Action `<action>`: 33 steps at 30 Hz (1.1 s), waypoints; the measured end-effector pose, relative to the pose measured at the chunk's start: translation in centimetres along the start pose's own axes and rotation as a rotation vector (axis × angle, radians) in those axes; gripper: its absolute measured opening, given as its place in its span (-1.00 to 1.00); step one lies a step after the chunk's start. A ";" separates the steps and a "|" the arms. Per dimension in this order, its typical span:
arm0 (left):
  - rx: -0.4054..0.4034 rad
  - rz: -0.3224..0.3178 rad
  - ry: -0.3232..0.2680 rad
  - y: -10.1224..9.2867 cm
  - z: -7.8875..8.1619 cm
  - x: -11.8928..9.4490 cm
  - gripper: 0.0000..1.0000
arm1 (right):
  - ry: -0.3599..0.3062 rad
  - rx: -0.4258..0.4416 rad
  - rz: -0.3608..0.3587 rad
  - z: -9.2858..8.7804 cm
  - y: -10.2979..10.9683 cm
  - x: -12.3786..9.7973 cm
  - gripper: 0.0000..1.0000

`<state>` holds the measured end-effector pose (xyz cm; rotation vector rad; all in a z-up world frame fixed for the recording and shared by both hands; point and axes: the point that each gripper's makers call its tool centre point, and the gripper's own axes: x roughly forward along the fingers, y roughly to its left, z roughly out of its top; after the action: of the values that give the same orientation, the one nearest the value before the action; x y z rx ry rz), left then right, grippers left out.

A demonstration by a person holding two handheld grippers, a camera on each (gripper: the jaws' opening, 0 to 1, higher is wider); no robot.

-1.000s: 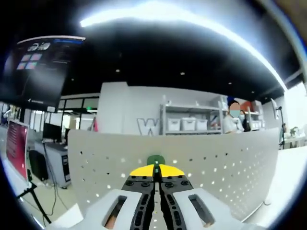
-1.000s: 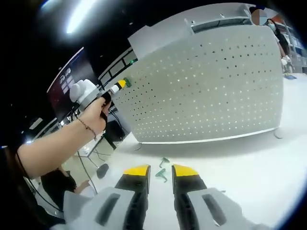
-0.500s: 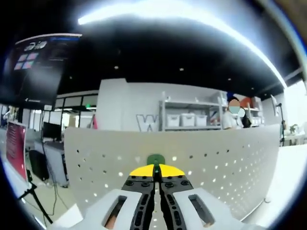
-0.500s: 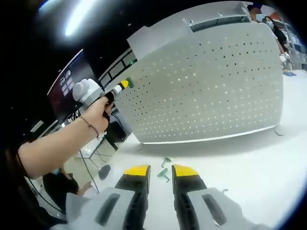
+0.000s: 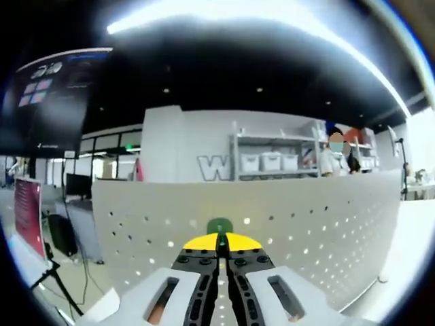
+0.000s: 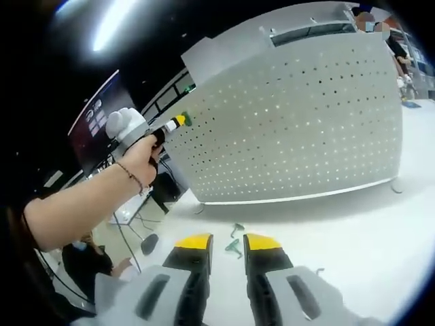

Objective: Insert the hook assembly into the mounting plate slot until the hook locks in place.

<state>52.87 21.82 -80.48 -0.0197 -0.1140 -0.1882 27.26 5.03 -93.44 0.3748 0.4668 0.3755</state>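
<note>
The mounting plate is a white perforated board (image 6: 306, 122) standing upright on a white table (image 6: 360, 238). My left gripper (image 5: 219, 239) is shut on a green hook (image 5: 219, 226), whose tip pokes out just in front of the board's holes (image 5: 312, 231). In the right gripper view a person's hand holds the left gripper (image 6: 178, 121) at the board's upper left edge, the green hook (image 6: 185, 118) at its tip. My right gripper (image 6: 228, 242) is open low over the table. Two loose green hooks (image 6: 234, 238) lie on the table beyond its jaws.
A dark screen (image 5: 47, 88) hangs at the left, and a stand with cables (image 5: 47, 272) is below it. Shelving with white bins (image 5: 272, 159) and a person (image 5: 336, 159) are behind the board. The person's forearm (image 6: 81, 204) crosses the left of the right gripper view.
The left gripper with the hook has edged slightly closer to the board's upper left edge. The right gripper and the loose hooks have stayed put.
</note>
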 end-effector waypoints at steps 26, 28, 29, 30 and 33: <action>-0.064 -0.256 0.368 0.2 -5.1 -10.1 0.04 | -0.021 -0.039 -0.085 1.0 -3.7 -1.1 -0.63; -0.074 -0.274 0.349 0.0 -5.3 -11.1 0.03 | -0.020 -0.041 -0.091 1.0 -3.9 -1.2 -0.63; -0.061 -0.290 0.359 -0.1 -6.0 -11.9 -0.01 | -0.017 -0.045 -0.096 0.9 -4.1 -1.3 -0.63; -0.063 -0.300 0.395 -0.2 -6.9 -12.6 -0.02 | -0.015 -0.046 -0.098 0.8 -4.2 -1.3 -0.63; -0.077 -0.300 0.460 0.0 -9.1 -14.6 0.00 | -0.013 -0.052 -0.107 0.7 -4.4 -1.7 -0.63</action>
<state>39.60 24.29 -91.24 -0.0353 0.3514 -0.4909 27.33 0.36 -94.14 0.3007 0.4612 0.2807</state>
